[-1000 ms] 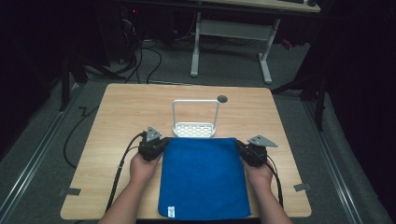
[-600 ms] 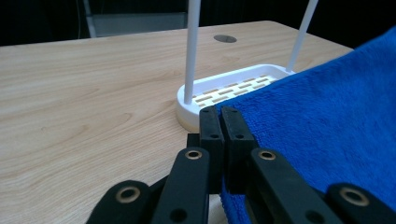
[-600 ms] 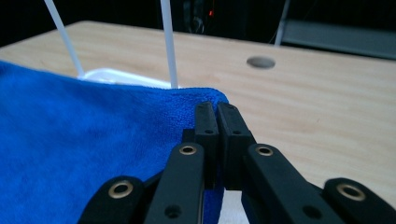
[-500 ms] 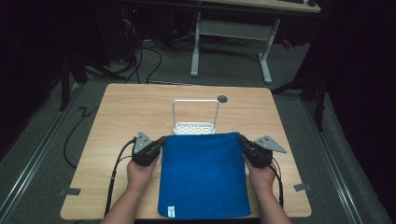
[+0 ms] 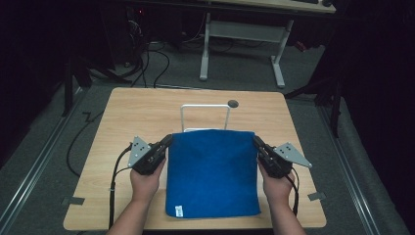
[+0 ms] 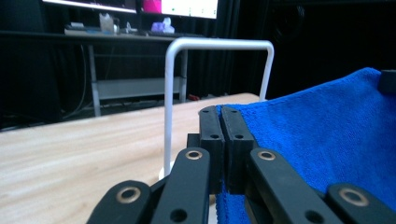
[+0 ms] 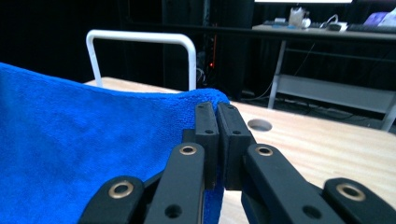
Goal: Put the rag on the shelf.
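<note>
My left tongs (image 5: pixel 167 141) are clamped on the far-left corner of the blue terry-cloth towel (image 5: pixel 211 174), and my right tongs (image 5: pixel 256 142) are clamped on its far-right corner; in both gripper views the black jaws sit pressed together with blue cloth pinched between them. The far edge of the towel is lifted between my two hands, while the near part lies flat on the light wooden desk (image 5: pixel 122 117), its near hem close to the desk's front edge.

At the near-left corner of the towel there is a small white label (image 5: pixel 179 211); it is too small for me to read any writing on it.

What the next move turns on, as I judge it: the white wire rack with a rounded top bar (image 5: pixel 205 106) stands just beyond the lifted edge, straight ahead of both tongs and roughly centred between them. The bar runs left to right, parallel to the edge I hold, so both hands are about equally near. To drape the towel, that edge would have to clear the bar.

Farther off is a small round hole in the desk (image 5: pixel 233 104).
</note>
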Action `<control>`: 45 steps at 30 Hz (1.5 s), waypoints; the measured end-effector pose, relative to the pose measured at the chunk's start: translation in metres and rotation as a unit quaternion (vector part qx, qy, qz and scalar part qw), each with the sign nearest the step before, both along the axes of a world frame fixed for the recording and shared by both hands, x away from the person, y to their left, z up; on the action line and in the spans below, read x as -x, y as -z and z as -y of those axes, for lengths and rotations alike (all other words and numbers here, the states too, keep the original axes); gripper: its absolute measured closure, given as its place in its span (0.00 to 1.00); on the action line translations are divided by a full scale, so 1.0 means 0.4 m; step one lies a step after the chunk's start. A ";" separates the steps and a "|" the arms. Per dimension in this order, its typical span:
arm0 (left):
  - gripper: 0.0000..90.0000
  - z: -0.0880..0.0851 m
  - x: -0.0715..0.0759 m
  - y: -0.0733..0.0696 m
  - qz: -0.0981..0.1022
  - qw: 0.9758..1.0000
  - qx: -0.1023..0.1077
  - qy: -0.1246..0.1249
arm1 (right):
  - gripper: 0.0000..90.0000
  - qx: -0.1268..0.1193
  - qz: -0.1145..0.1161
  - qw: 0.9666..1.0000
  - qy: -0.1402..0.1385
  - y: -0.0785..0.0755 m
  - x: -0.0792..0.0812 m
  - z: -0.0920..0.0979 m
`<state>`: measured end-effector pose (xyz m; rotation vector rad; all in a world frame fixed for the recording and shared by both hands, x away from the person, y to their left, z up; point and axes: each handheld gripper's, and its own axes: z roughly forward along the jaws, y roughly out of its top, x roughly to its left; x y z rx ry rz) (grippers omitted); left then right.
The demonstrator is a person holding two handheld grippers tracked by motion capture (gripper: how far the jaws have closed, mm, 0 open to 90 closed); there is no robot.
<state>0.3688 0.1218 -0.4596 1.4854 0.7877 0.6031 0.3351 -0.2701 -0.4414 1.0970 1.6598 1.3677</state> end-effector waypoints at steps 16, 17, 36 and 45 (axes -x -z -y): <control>0.99 -0.025 -0.010 -0.116 0.055 0.998 0.024 -0.025 | 0.98 -0.014 0.058 0.998 -0.001 -0.107 -0.016 -0.019; 0.99 -0.026 -0.012 -0.125 0.057 0.998 0.024 -0.025 | 0.98 -0.014 0.058 0.998 -0.001 -0.107 -0.016 -0.019; 0.99 -0.032 -0.053 -0.219 0.085 0.995 0.007 -0.042 | 0.98 -0.014 0.090 0.996 -0.005 -0.203 -0.056 -0.035; 0.99 -0.023 -0.095 -0.251 0.090 0.994 -0.016 -0.052 | 0.98 -0.023 0.087 0.996 0.003 -0.239 -0.095 -0.016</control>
